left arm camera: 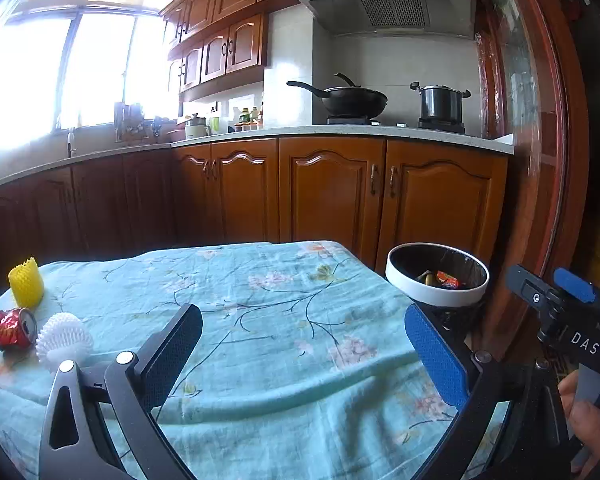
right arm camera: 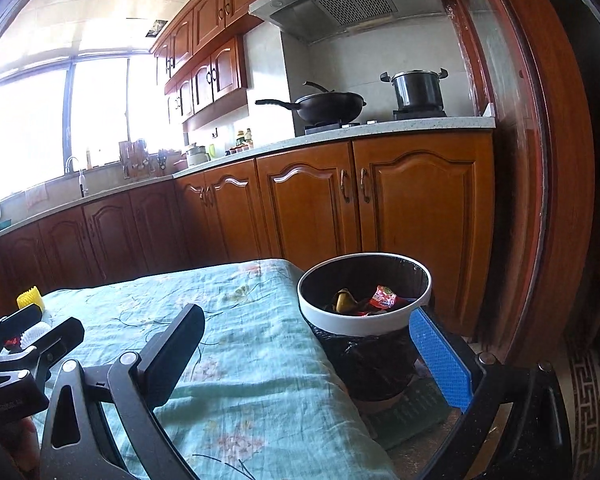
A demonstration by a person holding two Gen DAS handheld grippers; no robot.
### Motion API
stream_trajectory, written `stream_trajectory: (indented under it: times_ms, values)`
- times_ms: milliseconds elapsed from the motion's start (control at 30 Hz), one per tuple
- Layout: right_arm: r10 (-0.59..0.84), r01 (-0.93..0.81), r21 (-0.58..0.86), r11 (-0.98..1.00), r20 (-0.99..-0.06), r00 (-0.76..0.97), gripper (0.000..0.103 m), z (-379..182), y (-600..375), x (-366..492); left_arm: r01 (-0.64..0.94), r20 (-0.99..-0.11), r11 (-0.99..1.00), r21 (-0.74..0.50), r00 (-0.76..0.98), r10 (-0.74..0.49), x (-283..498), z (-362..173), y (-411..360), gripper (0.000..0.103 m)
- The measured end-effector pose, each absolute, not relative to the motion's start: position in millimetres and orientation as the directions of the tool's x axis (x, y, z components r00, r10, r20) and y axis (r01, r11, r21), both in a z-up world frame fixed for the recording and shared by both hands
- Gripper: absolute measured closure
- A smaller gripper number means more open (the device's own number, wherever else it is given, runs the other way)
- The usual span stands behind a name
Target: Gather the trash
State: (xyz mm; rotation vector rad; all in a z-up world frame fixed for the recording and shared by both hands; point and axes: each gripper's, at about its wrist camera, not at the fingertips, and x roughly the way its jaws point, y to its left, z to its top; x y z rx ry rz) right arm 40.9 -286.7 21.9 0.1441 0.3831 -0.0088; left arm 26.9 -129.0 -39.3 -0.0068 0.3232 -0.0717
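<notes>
A crushed red can (left arm camera: 13, 329), a white foam net (left arm camera: 65, 339) and a yellow foam net (left arm camera: 26, 282) lie at the left of the table's floral cloth (left arm camera: 260, 320). A white-rimmed trash bin (left arm camera: 437, 277) with a black liner stands off the table's right edge and holds wrappers; it also shows in the right wrist view (right arm camera: 364, 300). My left gripper (left arm camera: 304, 348) is open and empty above the cloth, right of the can. My right gripper (right arm camera: 306, 350) is open and empty over the table's right edge, next to the bin.
Wooden kitchen cabinets (left arm camera: 324, 188) and a counter with a wok (left arm camera: 344, 98) and a pot (left arm camera: 440, 104) stand behind the table. A wooden door frame (right arm camera: 540, 200) rises at the right. The other gripper shows at the left of the right wrist view (right arm camera: 28, 344).
</notes>
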Motion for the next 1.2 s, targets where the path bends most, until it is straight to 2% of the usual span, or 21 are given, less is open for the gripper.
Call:
stream_trajectory:
  times_ms: [1200]
  values:
    - [0.060,0.001,0.154,0.988,-0.387,0.920,0.000,20.1,-282.2,39.7,0.089,-0.309,0.996,-0.006,0.947,-0.087,32.7,-42.8,-118.8,0.001]
